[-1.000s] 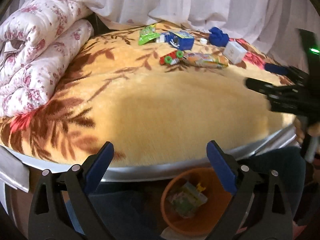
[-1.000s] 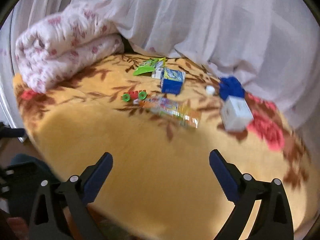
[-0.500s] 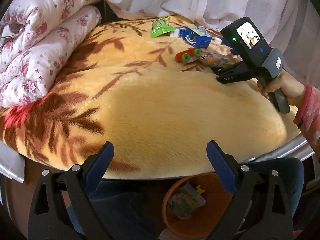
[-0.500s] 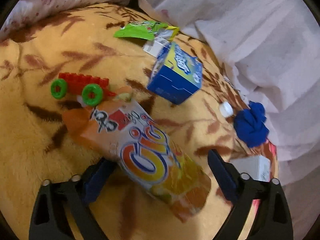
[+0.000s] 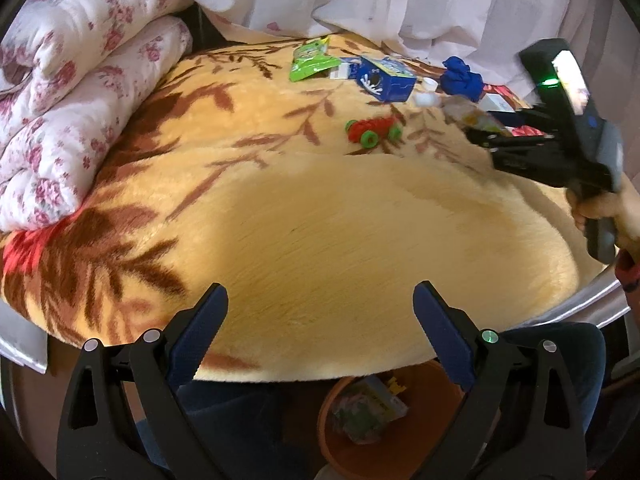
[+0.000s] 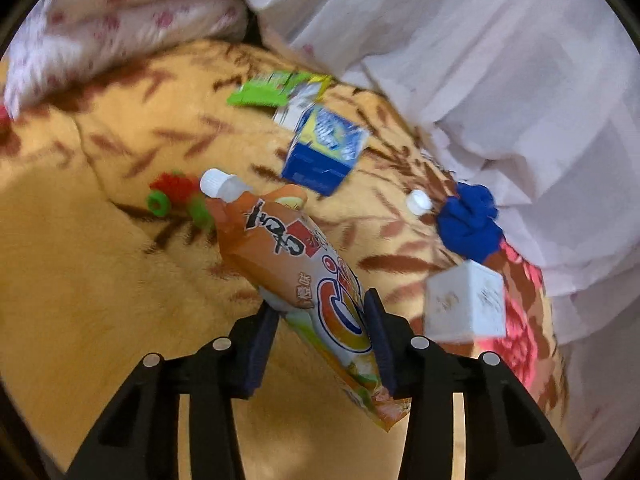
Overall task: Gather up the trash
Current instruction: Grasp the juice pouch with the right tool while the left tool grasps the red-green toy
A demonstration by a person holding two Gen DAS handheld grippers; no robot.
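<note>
Warm dim light, fisheye edges, right view seemingly motion-blurred

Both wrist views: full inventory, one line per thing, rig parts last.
Blanket: 1, yellow with brown leaves, covers the bed.
Quilt: 1, white with pink flowers, rolled at far left.
Curtain: 1, white, behind the bed.
Juice pouch: 1, orange with white cap, between the right claw's pads.
Toy car: 1, red with green wheels, mid-blanket.
Blue carton: 1, blue and yellow, behind the pouch.
Green wrapper: 1, far edge.
Blue cloth: 1, crumpled, by the curtain.
White box: 1, right of the pouch.
White cap: 1, loose beside the cloth.
Bin: 1, orange, below the bed edge, trash inside.
Left claw: open, empty.
Right claw: jaws just closed on the pouch.
</note>
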